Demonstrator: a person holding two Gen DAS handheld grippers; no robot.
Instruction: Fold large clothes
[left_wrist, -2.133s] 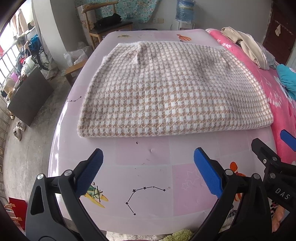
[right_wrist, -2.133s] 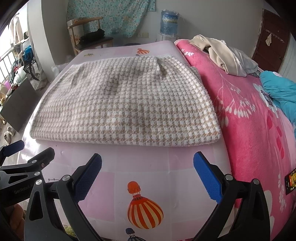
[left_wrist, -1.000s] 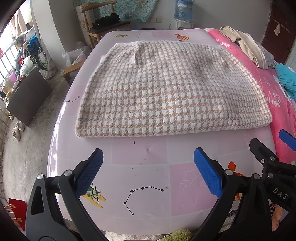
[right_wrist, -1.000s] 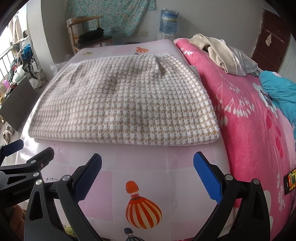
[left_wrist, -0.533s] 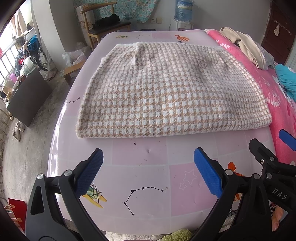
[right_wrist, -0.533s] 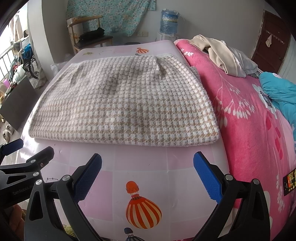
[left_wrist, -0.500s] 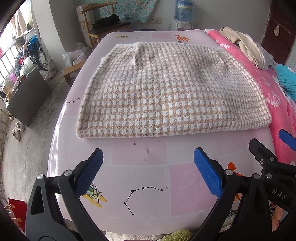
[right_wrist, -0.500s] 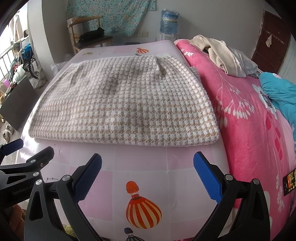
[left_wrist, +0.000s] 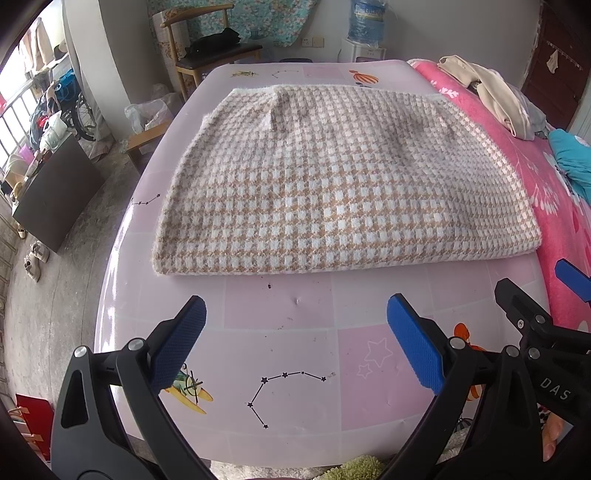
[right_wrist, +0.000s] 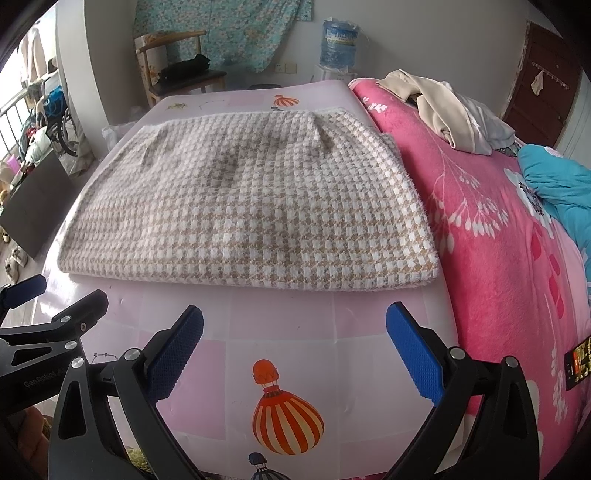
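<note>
A beige-and-white houndstooth garment (left_wrist: 332, 184) (right_wrist: 251, 206) lies folded flat in a wide rectangle on a pale pink printed sheet (left_wrist: 288, 354) (right_wrist: 288, 332). Its folded near edge faces me. My left gripper (left_wrist: 295, 325) hovers open over the bare sheet just short of that edge, nearer its left half, with nothing between the blue pads. My right gripper (right_wrist: 295, 328) is open too, short of the edge's right half. Each gripper shows at the side of the other's view.
A bright pink floral blanket (right_wrist: 498, 236) covers the bed to the right, with a cream and grey clothes heap (right_wrist: 450, 110) and a teal cloth (right_wrist: 557, 184) on it. A wooden chair (left_wrist: 210, 48) and a water jug (right_wrist: 338, 40) stand behind. Floor clutter lies at the left.
Hardly anything differs. Both views have drifted by a few pixels; the garment lies as before and both grippers stay open in the same place.
</note>
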